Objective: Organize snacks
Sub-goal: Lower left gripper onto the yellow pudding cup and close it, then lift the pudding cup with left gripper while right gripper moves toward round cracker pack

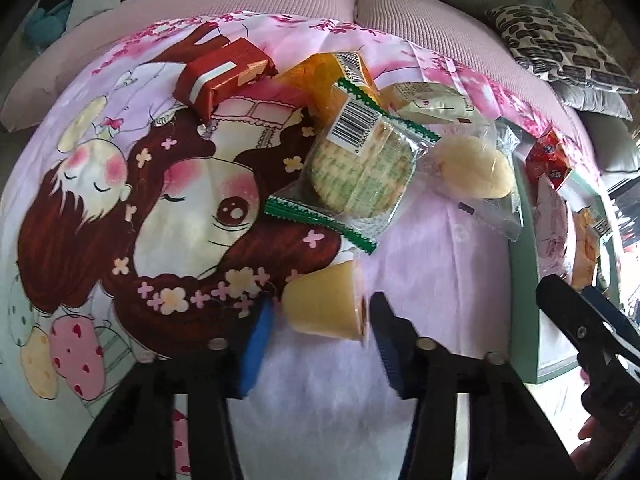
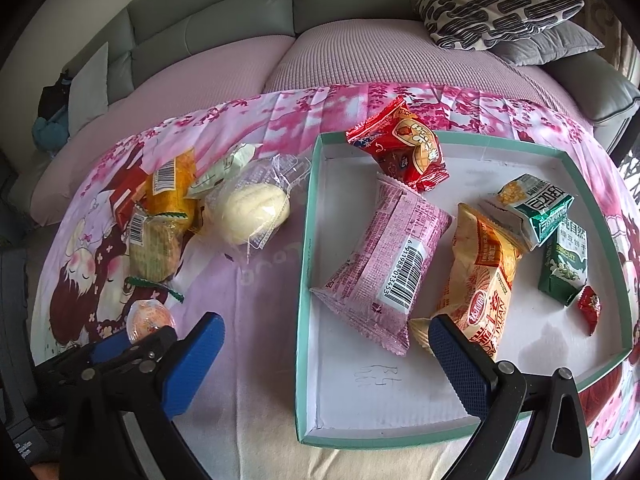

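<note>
Left tool (image 1: 322,316) has its blue pads closed on a small yellow plastic jelly cup (image 1: 326,304), low over the cartoon-printed pink cloth (image 1: 160,208) on the bench. Right tool (image 2: 324,356) stands wide and empty over the teal-rimmed white cardboard tray (image 2: 306,240). Advice: keep the cup level, lift clear, set it in bare tray floor. A grey sofa (image 2: 224,16) stands behind.

Spread flat as a cover: a pink cartoon-print cloth (image 2: 256,280) with a big-eyed girl's face and cherry blossoms. Behind it, a grey sofa (image 2: 224,20) with a pink ribbed seat cover (image 2: 360,56). At the sofa's right end, a black-and-white patterned cushion (image 2: 496,4) stacked on a grey cushion (image 2: 560,46).
</note>
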The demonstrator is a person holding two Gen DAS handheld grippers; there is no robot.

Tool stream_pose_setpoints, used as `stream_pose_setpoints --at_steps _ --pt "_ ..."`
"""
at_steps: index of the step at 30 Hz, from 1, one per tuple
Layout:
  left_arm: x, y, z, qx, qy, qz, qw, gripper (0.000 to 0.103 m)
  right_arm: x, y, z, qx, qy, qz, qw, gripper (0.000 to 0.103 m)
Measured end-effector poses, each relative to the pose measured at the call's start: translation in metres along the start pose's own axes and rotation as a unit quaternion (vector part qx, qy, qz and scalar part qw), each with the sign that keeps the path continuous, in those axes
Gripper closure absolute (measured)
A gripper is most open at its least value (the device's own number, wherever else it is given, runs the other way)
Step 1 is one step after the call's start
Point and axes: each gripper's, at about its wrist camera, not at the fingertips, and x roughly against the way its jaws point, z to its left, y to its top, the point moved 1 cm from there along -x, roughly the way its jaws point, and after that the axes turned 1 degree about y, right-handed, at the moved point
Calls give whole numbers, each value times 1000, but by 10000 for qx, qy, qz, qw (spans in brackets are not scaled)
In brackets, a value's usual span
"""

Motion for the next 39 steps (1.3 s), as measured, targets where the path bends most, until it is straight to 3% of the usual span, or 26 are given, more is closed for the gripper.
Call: stream_pose_setpoints --at_steps 13,25,39 --pt "10 4 12 163 -222 -160 9995 64 -1 1 6 132 -23 -46 9999 0" --pt "33 8 38 482 -290 -515 9971 65 4 3 19 293 51 -340 9990 0" --pt "56 27 90 1575 229 -1140 9807 65 -8 9 71 701 675 -561 9937 0"
